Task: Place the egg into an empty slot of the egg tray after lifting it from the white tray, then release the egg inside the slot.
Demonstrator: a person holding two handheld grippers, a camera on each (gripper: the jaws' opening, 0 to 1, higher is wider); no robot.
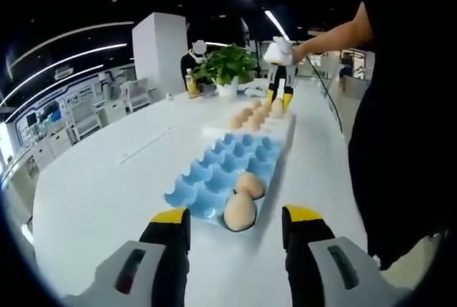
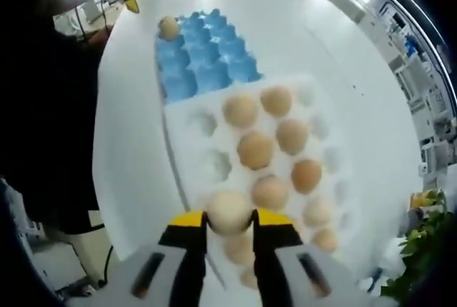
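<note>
My right gripper (image 2: 230,220) is shut on a pale egg (image 2: 228,210), held over the near end of the white tray (image 2: 207,125). That tray holds several brown eggs and has some bare slots. Beyond it lies the blue egg tray (image 2: 207,61) with an egg (image 2: 168,27) at its far corner. In the left gripper view the blue egg tray (image 1: 225,168) has two eggs (image 1: 240,210) at its near end. My left gripper (image 1: 236,215) stands open just in front of it. The right gripper (image 1: 280,94) hangs over the white tray (image 1: 251,123) farther off.
The trays lie end to end on a long white table (image 1: 107,178). A potted plant (image 1: 228,64) stands at the table's far end, and its leaves (image 2: 425,250) show beside the white tray. The person (image 1: 400,107) stands along the table's right edge.
</note>
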